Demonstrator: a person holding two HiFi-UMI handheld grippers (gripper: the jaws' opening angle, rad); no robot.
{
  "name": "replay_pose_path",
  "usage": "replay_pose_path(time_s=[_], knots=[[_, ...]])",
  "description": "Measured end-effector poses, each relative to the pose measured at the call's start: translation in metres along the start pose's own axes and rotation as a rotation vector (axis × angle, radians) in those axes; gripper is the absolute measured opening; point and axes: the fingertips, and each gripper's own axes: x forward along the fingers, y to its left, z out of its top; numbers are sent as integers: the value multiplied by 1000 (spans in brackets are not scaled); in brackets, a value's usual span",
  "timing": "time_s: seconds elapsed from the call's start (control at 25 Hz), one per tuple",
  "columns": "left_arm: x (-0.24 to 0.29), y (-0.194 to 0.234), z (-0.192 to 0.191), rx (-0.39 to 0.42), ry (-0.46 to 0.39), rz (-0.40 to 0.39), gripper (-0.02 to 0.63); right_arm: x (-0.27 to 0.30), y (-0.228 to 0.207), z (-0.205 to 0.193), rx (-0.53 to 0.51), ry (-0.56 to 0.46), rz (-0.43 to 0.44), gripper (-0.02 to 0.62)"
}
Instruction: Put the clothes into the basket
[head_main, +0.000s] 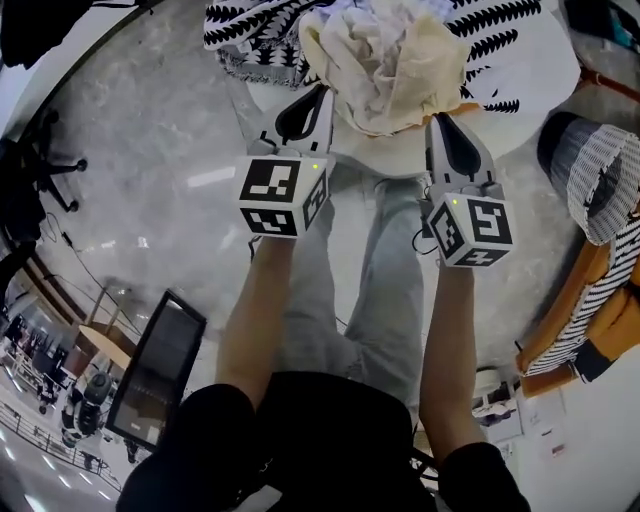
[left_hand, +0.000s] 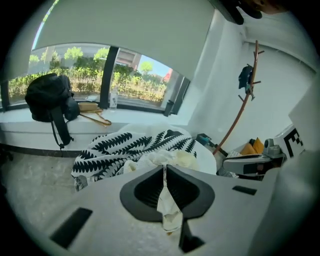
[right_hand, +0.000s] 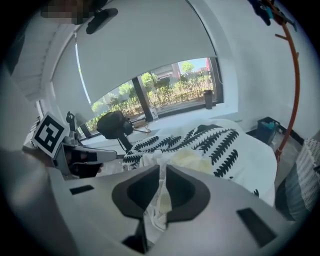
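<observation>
A cream garment (head_main: 385, 60) lies bunched on the round white table (head_main: 545, 70), on top of a black-and-white leaf-print cloth (head_main: 250, 30). My left gripper (head_main: 318, 95) is shut on the garment's near left edge. My right gripper (head_main: 437, 122) is shut on its near right edge. In the left gripper view a strip of cream garment (left_hand: 169, 202) is pinched between the shut jaws of the left gripper (left_hand: 165, 167). The right gripper view shows the same: cream garment (right_hand: 159, 200) nipped in the right gripper (right_hand: 162, 167). A striped mesh basket (head_main: 592, 170) stands on the floor to the right of the table.
Orange and striped clothes (head_main: 590, 320) lie at the right below the basket. A black office chair (head_main: 25, 170) stands at the left, and a dark flat panel (head_main: 155, 370) lies on the floor. A backpack (left_hand: 47, 97) sits on the windowsill. A coat stand (left_hand: 245, 100) rises behind the table.
</observation>
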Motion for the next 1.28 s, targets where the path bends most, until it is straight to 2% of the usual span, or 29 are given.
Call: replay_pose_path(time_s=[0.16,0.2,0.24,0.32,0.48,0.72,1.0,1.28], knots=[[27,0,-27,8,31,-14,12,23,-17,-19,-12,34,8,29],[34,0,-33,15,43,-19,14,30,-22,-24,-11,47,10,91],[41,1,-39,22,55,-24,25,37,-27,-29,-7,61,8,183],[54,3,-48,35,82,-29,103,49,-38,-37,-8,87,-12,236],[75,13,-67,38,144,-14,215,73,-58,-50,-19,131,-51,270],[103,29,-85,-3,198,-20,276,102,-88,-64,12,188,-78,307],[140,38,-104,-51,243,-59,304,139,-108,-93,21,289,-42,336],[172,39,-119,-49,250,-66,304,172,-103,-108,67,290,12,336]])
